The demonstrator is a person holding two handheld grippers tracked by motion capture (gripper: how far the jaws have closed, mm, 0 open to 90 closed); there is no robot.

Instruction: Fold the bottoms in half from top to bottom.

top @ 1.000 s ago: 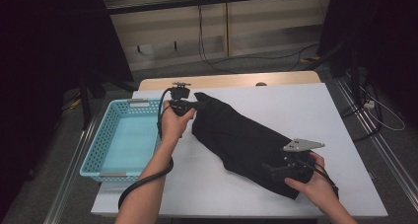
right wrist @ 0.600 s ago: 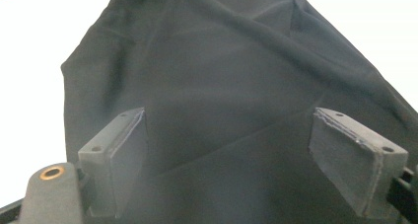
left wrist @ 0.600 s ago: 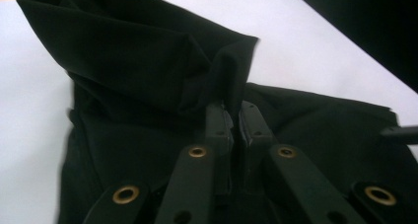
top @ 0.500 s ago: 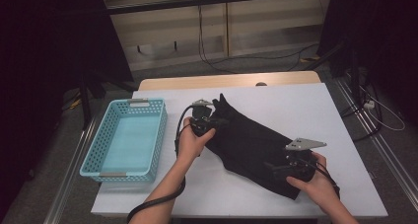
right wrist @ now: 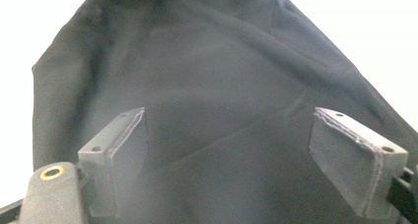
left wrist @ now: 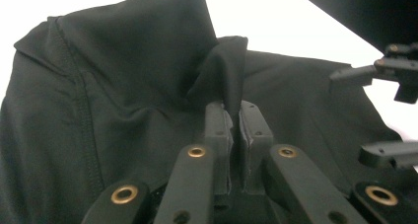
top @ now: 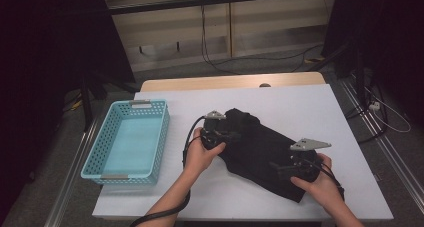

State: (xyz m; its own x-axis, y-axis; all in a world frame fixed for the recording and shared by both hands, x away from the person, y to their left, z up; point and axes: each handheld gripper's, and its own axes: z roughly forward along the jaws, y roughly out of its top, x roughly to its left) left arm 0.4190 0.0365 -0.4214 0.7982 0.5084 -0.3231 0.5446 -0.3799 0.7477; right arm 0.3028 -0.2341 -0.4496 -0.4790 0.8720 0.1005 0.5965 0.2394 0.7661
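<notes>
A black garment (top: 265, 152) lies crumpled on the white table (top: 300, 107), running from the middle toward the near right corner. My left gripper (top: 232, 135) is at its left end, shut on a raised fold of the cloth (left wrist: 231, 71) that stands up between the pads (left wrist: 235, 110). My right gripper (top: 277, 168) rests over the garment's near right end. In the right gripper view its jaws stand wide open (right wrist: 246, 155) above the flat black fabric (right wrist: 212, 66), and nothing is pinched. It also appears at the right edge of the left gripper view (left wrist: 362, 113).
A light blue plastic basket (top: 160, 137) with nothing in it stands at the table's left edge. Bare white tabletop stretches behind the garment and to its far right. Cables and dark stands line the floor beyond.
My left hand has carried the garment's far left end to the right and down, from near the basket toward the table's middle, bunching the cloth shorter. The right hand has stayed put.
</notes>
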